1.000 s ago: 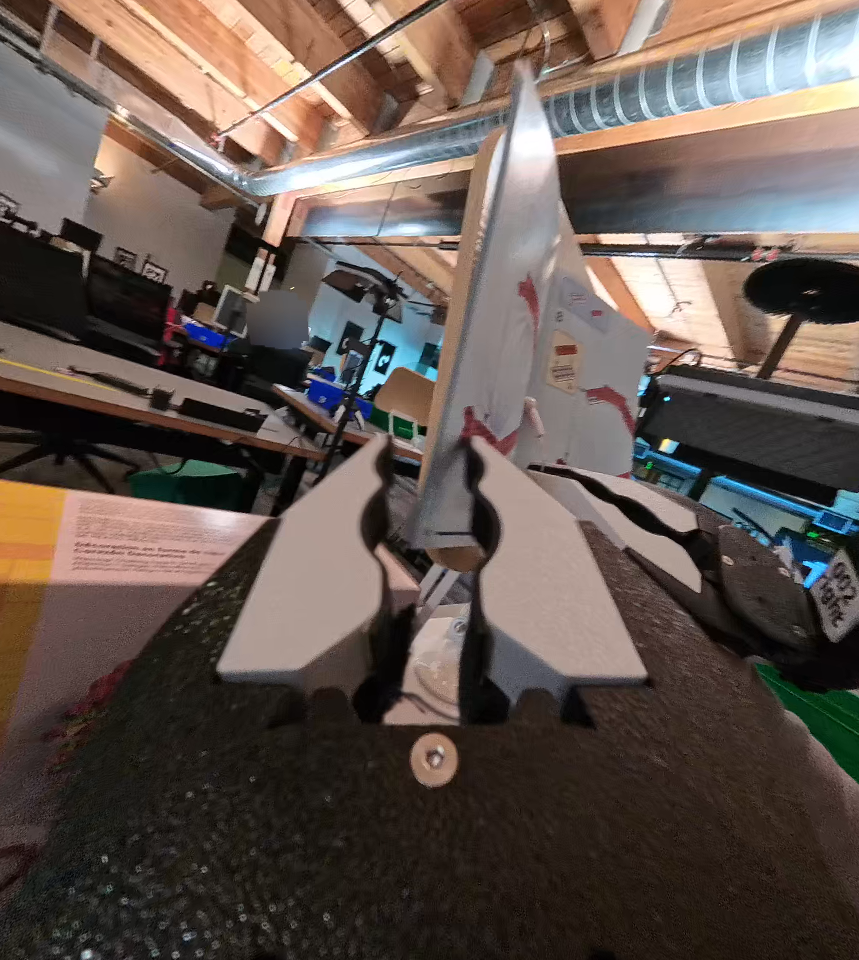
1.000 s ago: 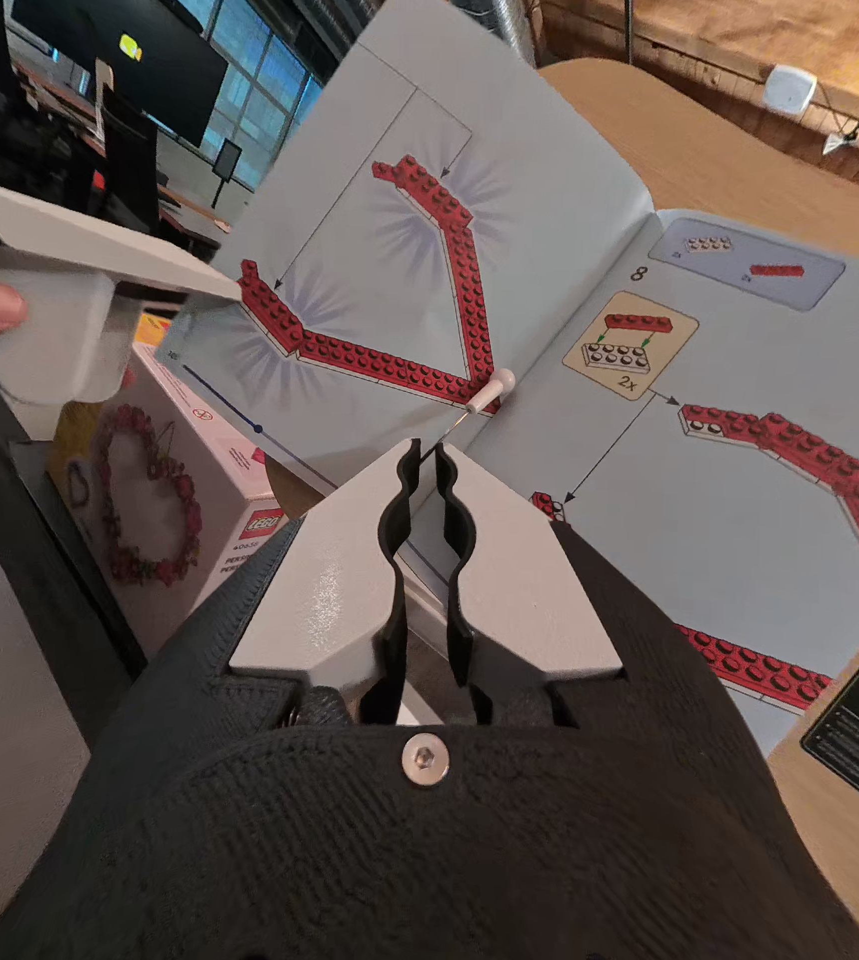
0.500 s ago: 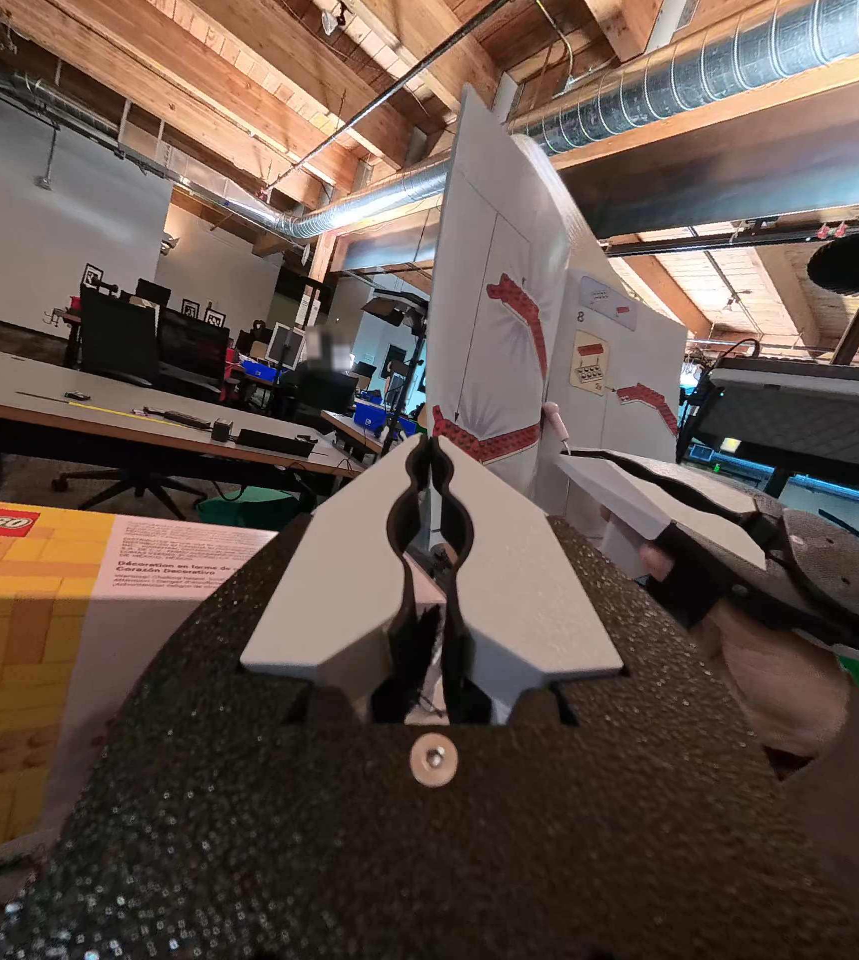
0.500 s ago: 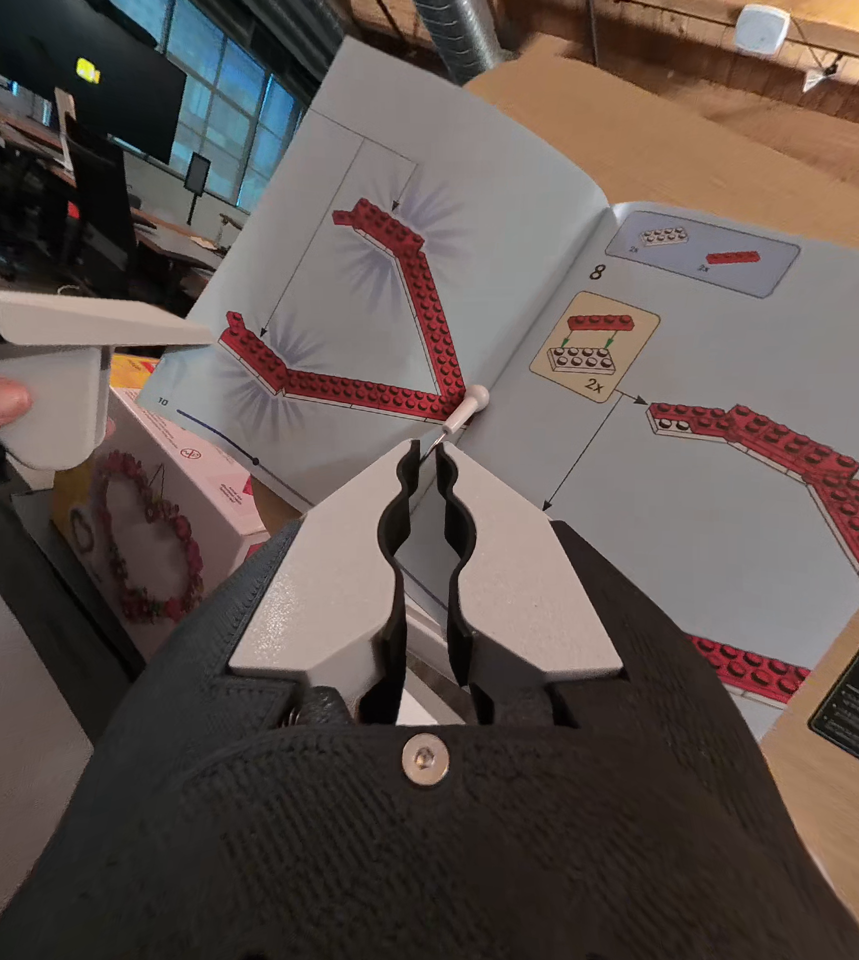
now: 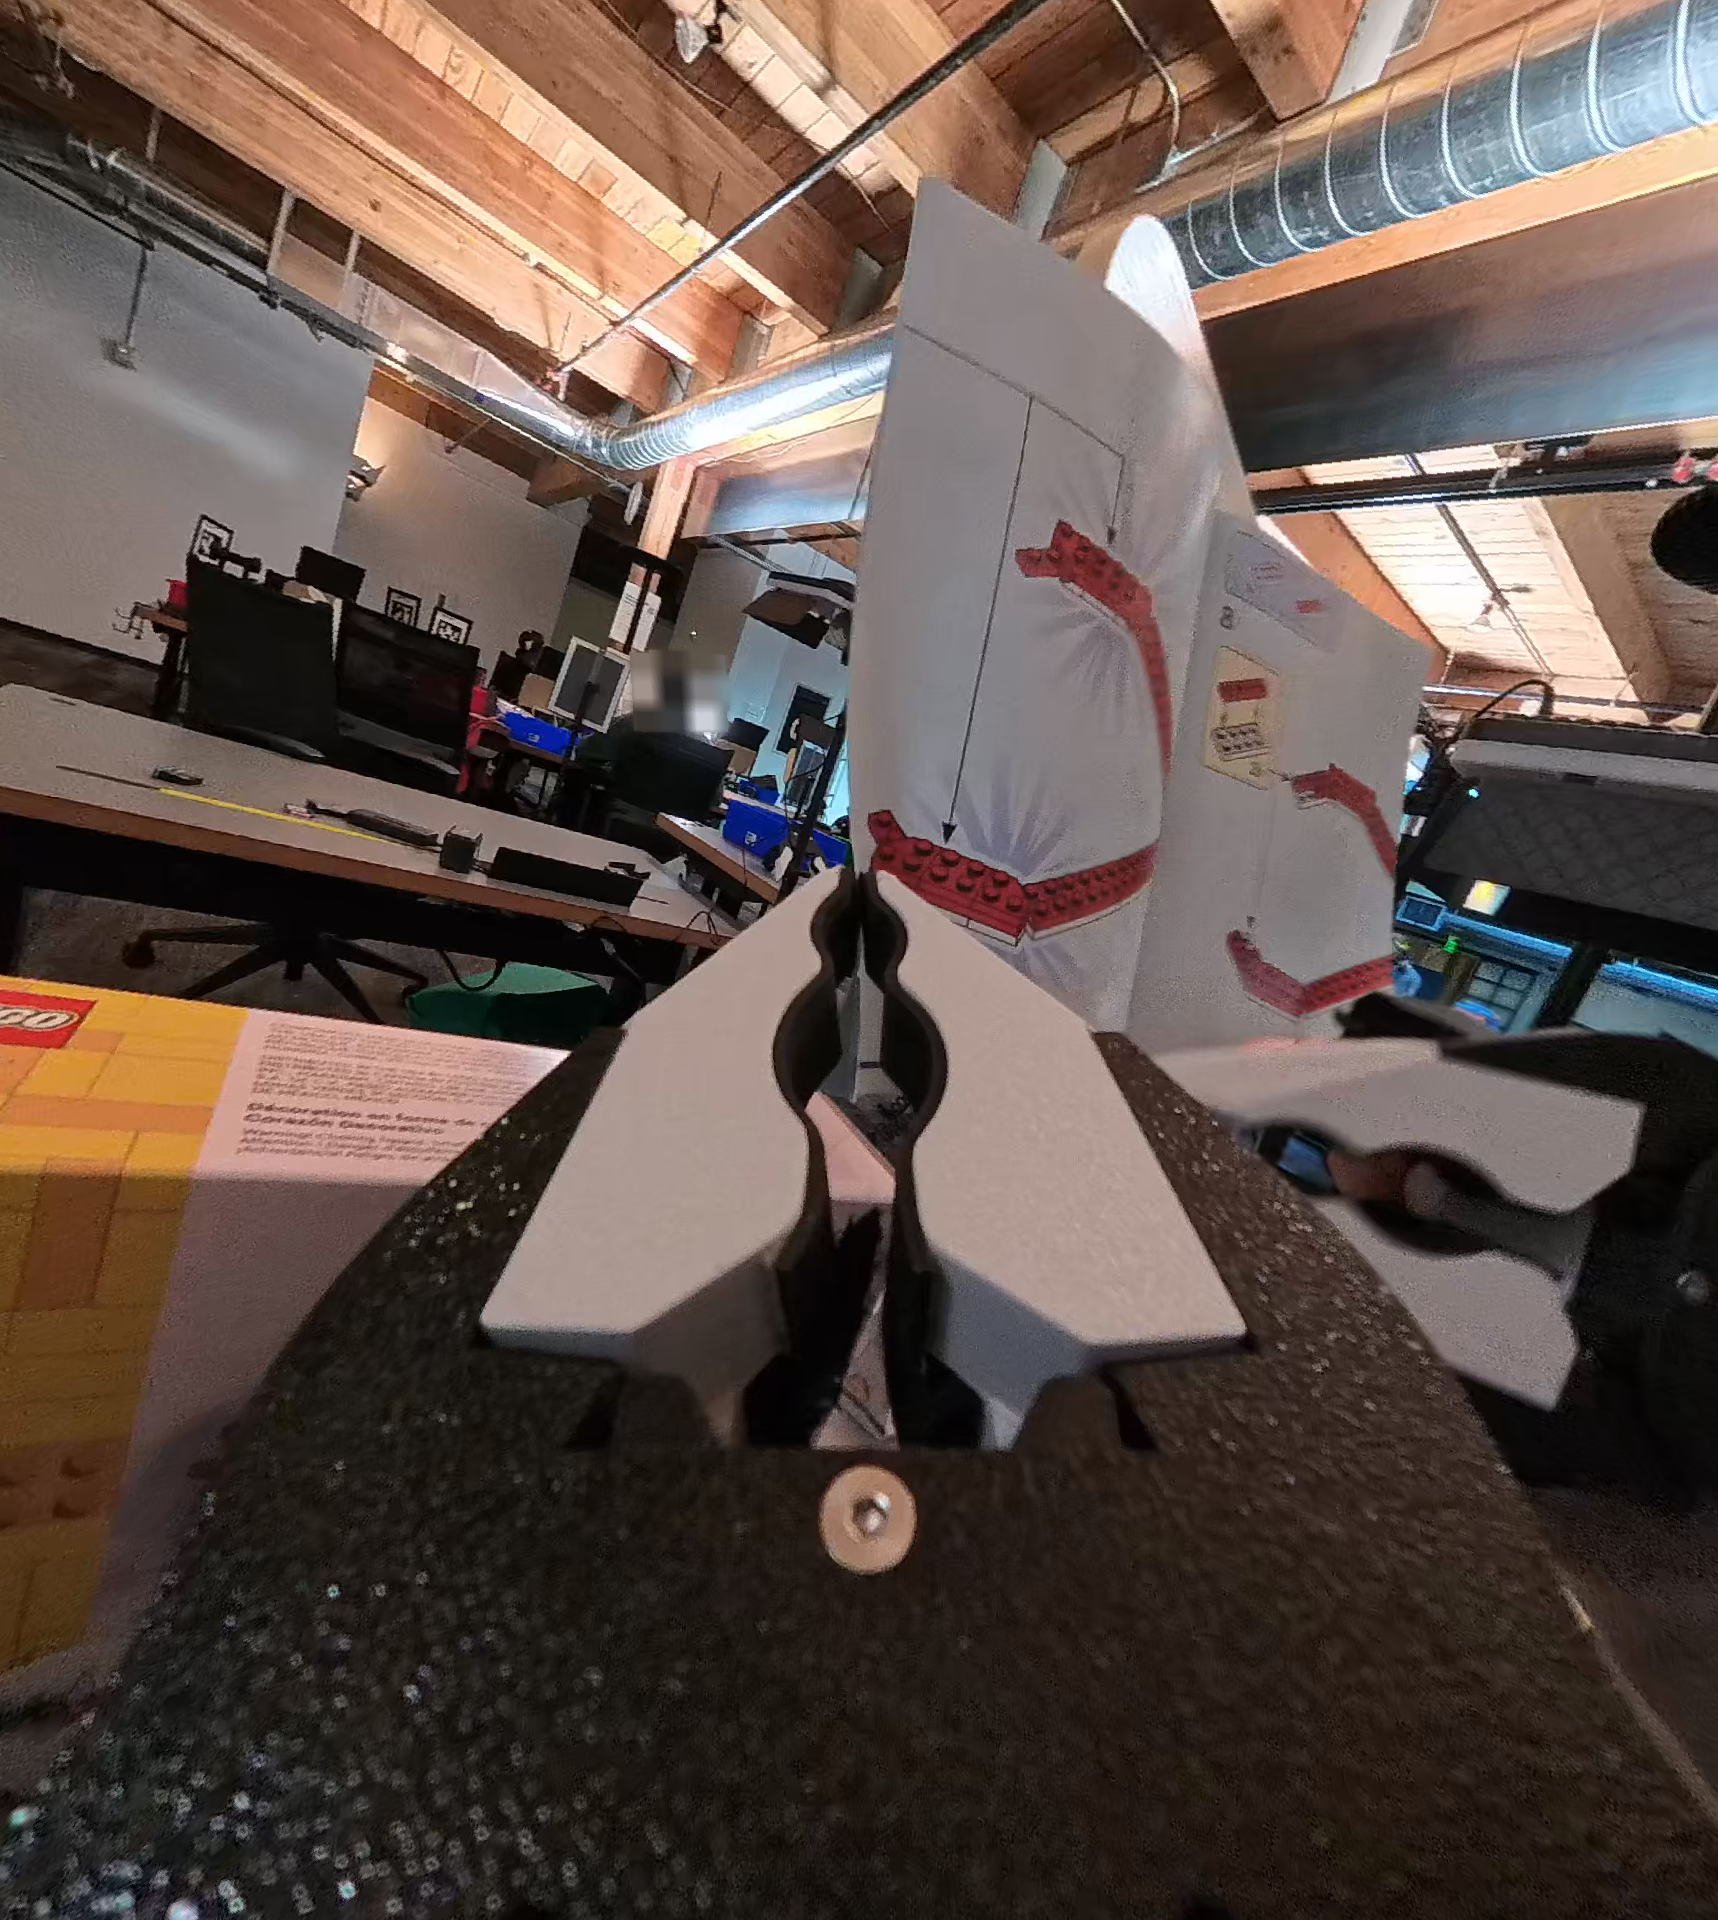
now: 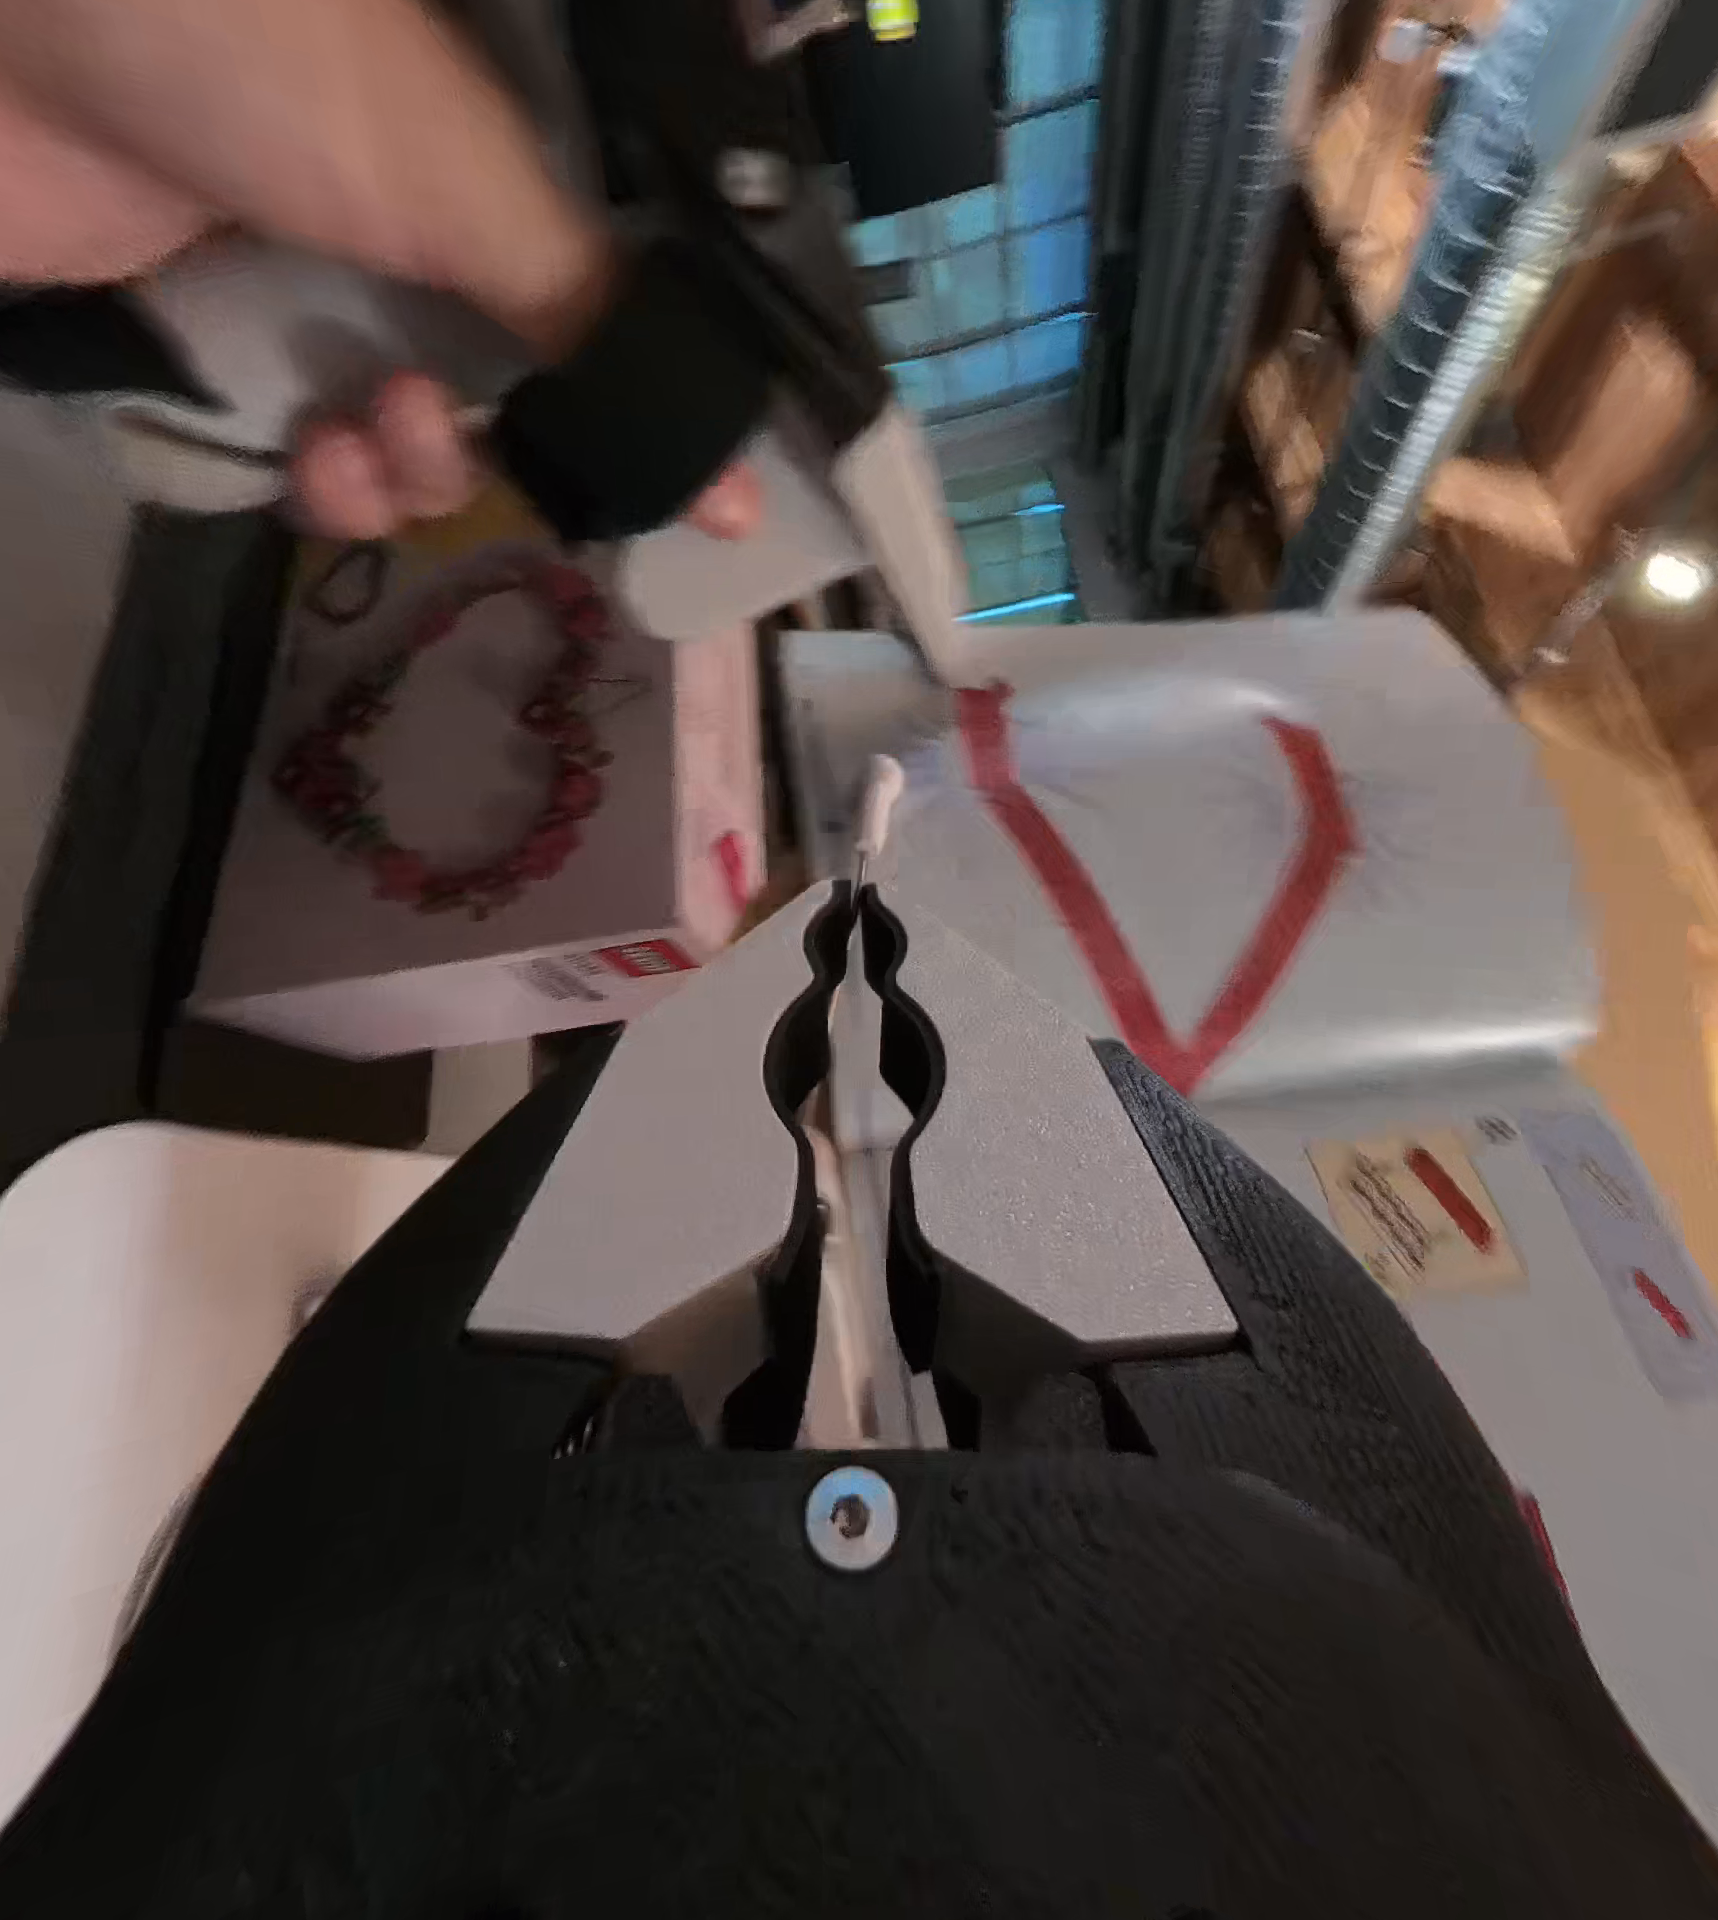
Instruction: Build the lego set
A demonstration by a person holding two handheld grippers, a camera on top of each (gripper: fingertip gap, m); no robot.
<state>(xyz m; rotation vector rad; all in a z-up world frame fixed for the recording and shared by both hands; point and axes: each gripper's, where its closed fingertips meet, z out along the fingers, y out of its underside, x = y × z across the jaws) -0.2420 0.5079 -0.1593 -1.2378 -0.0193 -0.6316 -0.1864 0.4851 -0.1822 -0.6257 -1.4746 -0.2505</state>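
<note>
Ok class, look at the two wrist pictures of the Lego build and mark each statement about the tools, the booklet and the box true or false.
1. The left tool is shut on the edge of a booklet page. True.
2. In the left wrist view, the box lies to the right of the left tool. False: it lies to its left.
3. The page that is held up shows drawn red bricks. True.
4. The right tool is wide open and holds nothing. False: it is shut on a thin white-tipped pin.
5. The picture on the box shows a blue star. False: it shows a reddish heart-shaped wreath.
</note>
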